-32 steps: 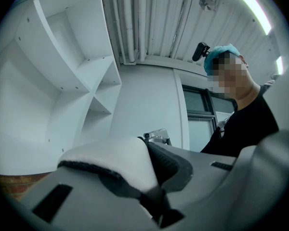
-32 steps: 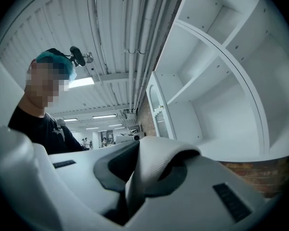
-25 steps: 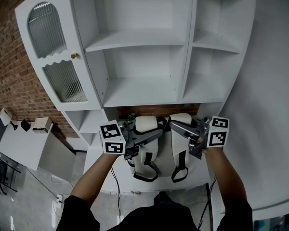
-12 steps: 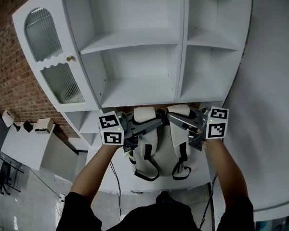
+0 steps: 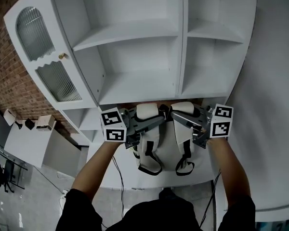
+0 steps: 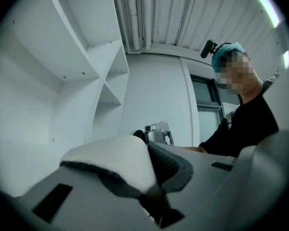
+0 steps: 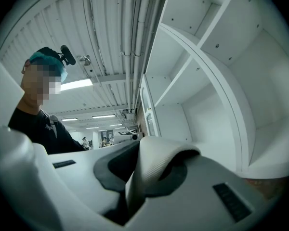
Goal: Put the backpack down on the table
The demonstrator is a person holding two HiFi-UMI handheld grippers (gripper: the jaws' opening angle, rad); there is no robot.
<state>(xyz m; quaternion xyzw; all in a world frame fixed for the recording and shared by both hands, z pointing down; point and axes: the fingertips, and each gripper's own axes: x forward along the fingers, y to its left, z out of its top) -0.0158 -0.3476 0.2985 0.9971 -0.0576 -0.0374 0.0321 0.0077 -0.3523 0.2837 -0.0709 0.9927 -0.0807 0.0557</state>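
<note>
Backpack (image 5: 160,146), white, hangs by its shoulder straps just in front of the shelves (image 5: 135,83), above the table (image 5: 102,174); whether it touches the table cannot be told. Left tongs (image 5: 151,123) are clamped on the left strap (image 6: 113,162), right tongs (image 5: 179,120) on the right strap (image 7: 154,170).

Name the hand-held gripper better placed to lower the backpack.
Neither, probably: left hand-held gripper and right hand-held gripper each clamp a strap of the backpack, side by side; lower with both.
</note>
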